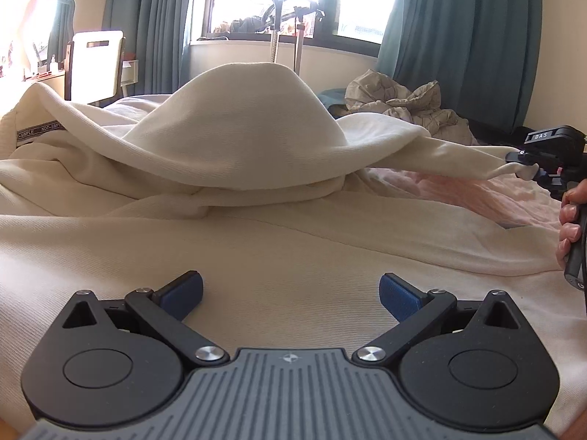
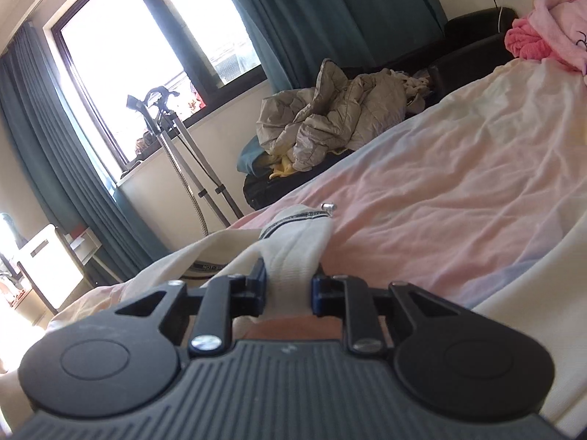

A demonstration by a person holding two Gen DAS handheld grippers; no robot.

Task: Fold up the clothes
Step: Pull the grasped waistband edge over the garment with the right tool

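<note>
The cream ribbed-knit hooded garment [image 1: 256, 117] lies spread on the pink-sheeted bed [image 2: 458, 168], its hood edge clenched in the right claw [image 2: 288, 288] while the left claw [image 1: 290, 295] hovers released above the garment's body, so the unpinned body risks dragging and the narrow pinch slipping.

The cream hoodie [image 1: 238, 117] has a fine ribbed weave and a black-and-white lettered tape [image 2: 205, 267] at its edge. The bedsheet [image 2: 458, 168] is pale pink, the curtains [image 2: 330, 11] teal, the quilted jacket [image 2: 330, 110] beige. Both grippers' pads [image 1: 398, 295] are blue on black arms.
</note>
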